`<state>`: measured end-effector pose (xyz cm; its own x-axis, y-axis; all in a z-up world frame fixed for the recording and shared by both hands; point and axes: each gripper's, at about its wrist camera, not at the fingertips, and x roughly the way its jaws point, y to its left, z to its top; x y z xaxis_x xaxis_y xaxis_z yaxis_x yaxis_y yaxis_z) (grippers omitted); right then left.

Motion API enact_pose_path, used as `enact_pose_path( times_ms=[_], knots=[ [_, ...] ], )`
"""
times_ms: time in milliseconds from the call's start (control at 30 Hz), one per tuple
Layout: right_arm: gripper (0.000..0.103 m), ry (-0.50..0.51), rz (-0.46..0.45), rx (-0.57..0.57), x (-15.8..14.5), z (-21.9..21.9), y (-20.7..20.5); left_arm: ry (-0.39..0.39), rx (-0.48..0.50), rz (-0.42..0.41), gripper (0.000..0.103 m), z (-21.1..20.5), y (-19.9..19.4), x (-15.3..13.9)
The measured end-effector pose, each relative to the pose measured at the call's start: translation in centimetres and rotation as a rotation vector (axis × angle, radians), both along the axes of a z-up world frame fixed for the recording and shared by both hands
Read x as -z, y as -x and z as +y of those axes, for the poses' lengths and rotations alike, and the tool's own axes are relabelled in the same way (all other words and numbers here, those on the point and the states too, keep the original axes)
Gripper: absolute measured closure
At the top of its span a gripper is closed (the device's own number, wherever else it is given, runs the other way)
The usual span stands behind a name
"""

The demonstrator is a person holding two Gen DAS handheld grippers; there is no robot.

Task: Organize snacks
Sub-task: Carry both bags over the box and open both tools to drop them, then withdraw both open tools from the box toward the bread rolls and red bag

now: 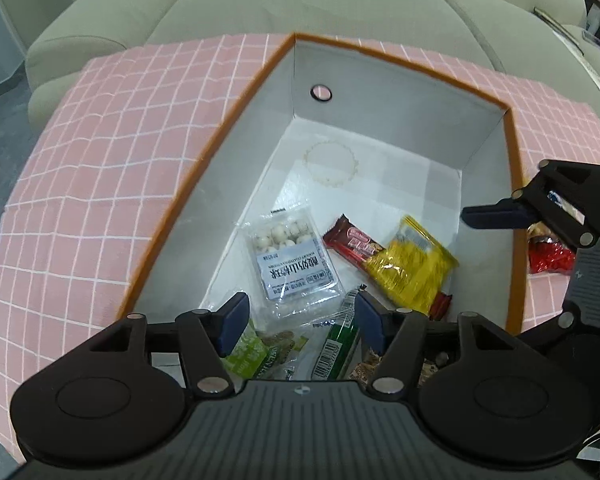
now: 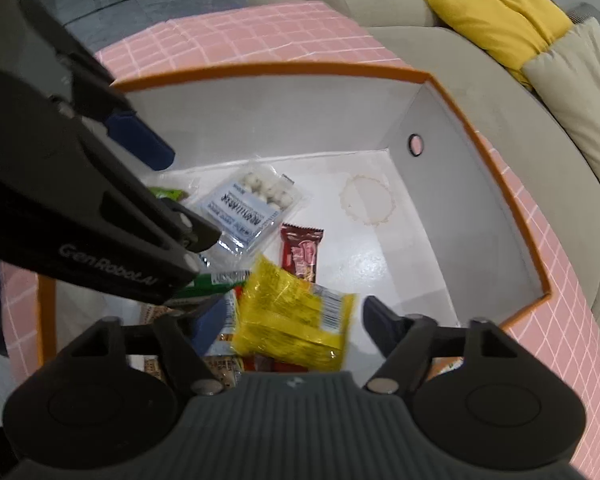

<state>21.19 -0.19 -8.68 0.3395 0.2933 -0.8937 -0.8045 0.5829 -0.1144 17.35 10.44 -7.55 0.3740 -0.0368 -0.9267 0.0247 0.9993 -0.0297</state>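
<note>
Yellow packet point(image 2: 294, 320): crinkly foil, flat pillow shape, lying in the near end of the box point(image 2: 480, 216), partly over the red-brown bar point(image 2: 302, 254) and other wrappers. It sits directly ahead of and between the wide-spread jaws of the right gripper point(image 2: 290, 318); pads clear of it, nothing held. Its image is blurred, so whether it has fully settled I cannot tell. Long axis runs roughly across the jaw gap, slightly skewed.

Left gripper point(image 1: 298, 322): also wide open, empty, poised over the green wrapper point(image 1: 336, 350) and the clear tray of white balls point(image 1: 290, 258), stiff plastic with a printed label. The packet lies ahead and to its right; the right hand is nearer.

Box: rigid card, white inside, orange rim, far half bare. A red packet point(image 1: 550, 256) remains outside, beyond the rim on the pink checked cloth point(image 1: 100, 184); judged next to collect, closest to the right gripper.
</note>
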Motion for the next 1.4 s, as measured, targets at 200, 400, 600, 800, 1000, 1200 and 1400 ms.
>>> enact_pose_path(
  times_ms=[200,400,600,800,1000,1200,1400],
  knots=[
    [0.018,-0.048,-0.044,0.03,-2.5,-1.1,0.9,-0.002,-0.02,-0.065,0.031,0.1,1.3,-2.2],
    [0.015,-0.136,-0.058,0.1,-5.0,-3.1,2.2,0.009,-0.034,-0.136,0.031,-0.1,2.7,-4.5],
    [0.009,-0.216,-0.087,0.159,-6.8,-5.0,4.1,0.018,-0.027,-0.201,0.031,-1.4,4.1,-6.4],
    [0.007,-0.272,-0.139,0.226,-7.4,-7.3,6.5,0.032,-0.041,-0.273,0.03,-2.5,6.0,-8.0],
    [0.004,-0.355,-0.157,0.348,-6.9,-10.4,8.7,0.039,-0.055,-0.326,0.03,-3.7,7.8,-8.2],
    [0.004,-0.399,-0.171,0.48,-5.2,-13.8,11.2,0.106,-0.054,-0.342,0.03,-5.7,9.3,-7.3],
    [0.004,-0.404,-0.195,0.614,-3.3,-17.6,12.7,0.152,-0.021,-0.337,0.03,-8.2,10.3,-5.7]
  ],
)
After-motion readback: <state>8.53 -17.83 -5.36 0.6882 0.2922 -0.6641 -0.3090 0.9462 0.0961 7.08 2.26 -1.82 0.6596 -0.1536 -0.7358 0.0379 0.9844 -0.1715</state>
